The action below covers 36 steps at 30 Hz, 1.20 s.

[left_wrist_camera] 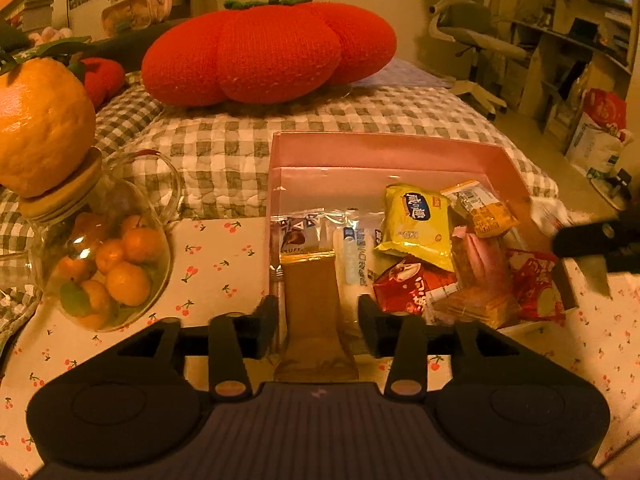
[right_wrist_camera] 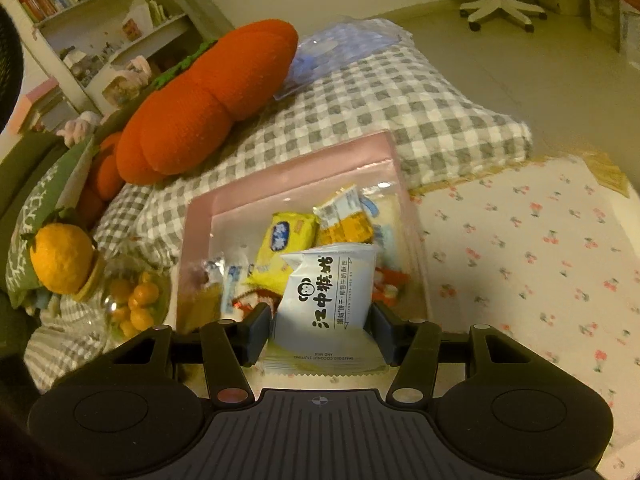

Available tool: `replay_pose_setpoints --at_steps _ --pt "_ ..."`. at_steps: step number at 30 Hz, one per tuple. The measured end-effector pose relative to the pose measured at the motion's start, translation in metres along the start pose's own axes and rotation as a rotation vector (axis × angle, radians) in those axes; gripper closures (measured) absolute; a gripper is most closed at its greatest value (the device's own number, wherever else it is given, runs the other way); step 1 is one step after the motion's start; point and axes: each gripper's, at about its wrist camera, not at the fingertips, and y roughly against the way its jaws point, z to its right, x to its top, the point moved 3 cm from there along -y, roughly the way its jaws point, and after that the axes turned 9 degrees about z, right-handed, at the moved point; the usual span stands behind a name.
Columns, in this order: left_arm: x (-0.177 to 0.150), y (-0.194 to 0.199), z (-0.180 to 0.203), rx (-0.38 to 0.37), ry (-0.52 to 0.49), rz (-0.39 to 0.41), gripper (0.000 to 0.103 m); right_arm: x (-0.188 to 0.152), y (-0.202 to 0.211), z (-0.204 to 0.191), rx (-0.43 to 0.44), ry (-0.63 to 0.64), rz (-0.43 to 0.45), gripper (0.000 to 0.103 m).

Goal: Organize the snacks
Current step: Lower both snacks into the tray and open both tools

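Observation:
A pink box [left_wrist_camera: 360, 144] [right_wrist_camera: 280, 172] on the cherry-print cloth holds several snack packets, among them a yellow one [left_wrist_camera: 416, 220] [right_wrist_camera: 286, 244], an orange-and-white one [left_wrist_camera: 480, 208] and red ones [left_wrist_camera: 412, 284]. My left gripper [left_wrist_camera: 318, 326] is open over the box's near left corner. A long brown packet [left_wrist_camera: 314, 304] stands between its fingers with a gap on each side. My right gripper [right_wrist_camera: 320, 332] is shut on a white packet with black characters [right_wrist_camera: 324, 292], held above the near side of the box. A dark blurred gripper part [left_wrist_camera: 592, 240] shows at the box's right edge.
A glass jar of small oranges [left_wrist_camera: 108, 264] [right_wrist_camera: 132, 300] stands left of the box, a big orange [left_wrist_camera: 40, 128] on its cork lid. Behind lie a checked quilt [left_wrist_camera: 224, 152] and a red knitted cushion [left_wrist_camera: 264, 48] [right_wrist_camera: 208, 104]. Cherry-print cloth [right_wrist_camera: 520, 260] spreads to the right.

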Motion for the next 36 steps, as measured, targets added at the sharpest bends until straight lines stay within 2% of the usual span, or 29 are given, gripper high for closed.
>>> replay_pose_setpoints --at_steps 5,7,15,27,30,31,32,36 --pt "-0.002 0.000 -0.004 0.001 -0.012 -0.004 0.056 0.008 -0.019 -0.015 0.022 0.041 0.029 0.049" --pt "-0.001 0.000 -0.007 -0.012 -0.009 -0.011 0.051 0.011 -0.029 -0.024 0.032 0.058 0.039 0.049" --pt "0.002 0.001 -0.017 -0.059 0.013 -0.053 0.047 0.020 -0.076 -0.054 0.032 0.093 0.052 0.049" --pt "0.000 -0.007 -0.027 -0.090 0.056 -0.104 0.045 0.021 -0.122 -0.079 0.047 0.126 0.060 0.049" --pt "0.000 -0.008 -0.028 -0.093 0.062 -0.104 0.045 0.021 -0.127 -0.081 0.063 0.116 0.075 0.047" --pt "0.000 -0.009 -0.028 -0.094 0.062 -0.104 0.044 0.021 -0.128 -0.081 0.062 0.109 0.079 0.042" --pt "0.000 -0.009 -0.029 -0.093 0.064 -0.105 0.044 0.021 -0.128 -0.081 0.061 0.100 0.079 0.033" --pt "-0.001 -0.011 -0.030 -0.091 0.075 -0.108 0.043 0.020 -0.127 -0.083 0.050 0.107 0.083 0.028"
